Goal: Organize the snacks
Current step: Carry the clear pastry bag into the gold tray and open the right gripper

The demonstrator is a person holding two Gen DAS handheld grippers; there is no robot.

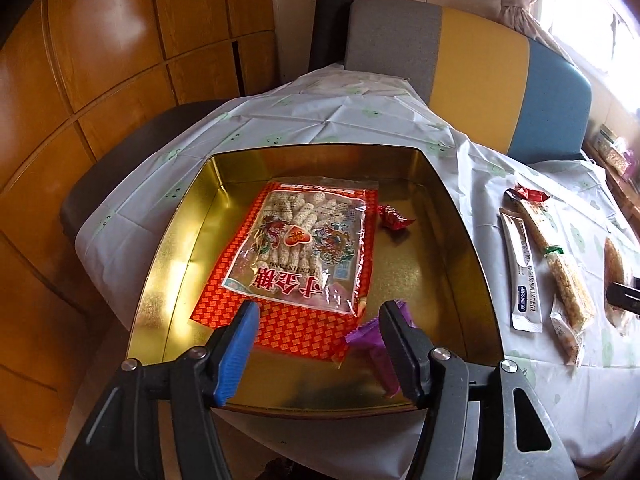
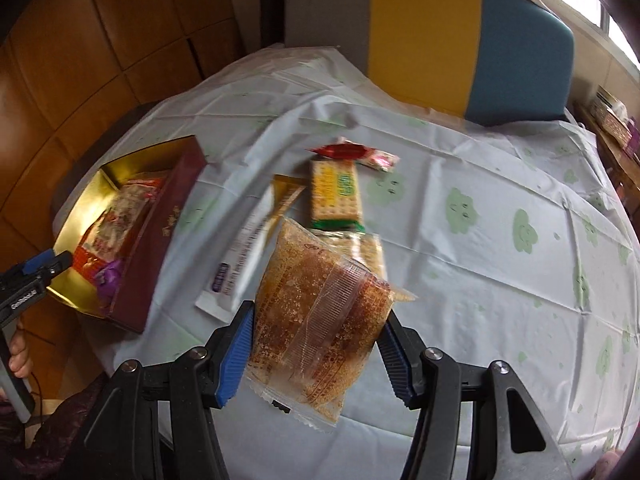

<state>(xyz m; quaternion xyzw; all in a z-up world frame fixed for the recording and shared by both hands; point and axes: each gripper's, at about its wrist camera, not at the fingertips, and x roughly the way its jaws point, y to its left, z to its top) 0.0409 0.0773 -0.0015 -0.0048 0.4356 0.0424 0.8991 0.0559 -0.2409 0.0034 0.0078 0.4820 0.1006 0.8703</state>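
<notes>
Left fingers (image 1: 316,344) wide, empty, over tin (image 1: 472,240) near rim; right fingers (image 2: 316,354) clamp brown snack packet (image 2: 320,312).

The purple packet (image 1: 374,344) in the tin (image 1: 460,216) is half hidden behind a gripper finger (image 1: 400,344). In the right wrist view the tin's wall (image 2: 156,236) hides most of its contents, and motion blurs the white sachet (image 2: 240,256) and the wrappers (image 2: 356,154) at twelve o'clock. At nine o'clock there, the picture edge cuts off the left gripper (image 2: 48,261).

left hand-held gripper (image 1: 318,322) agape, right hand-held gripper (image 2: 320,332) clamped
</notes>
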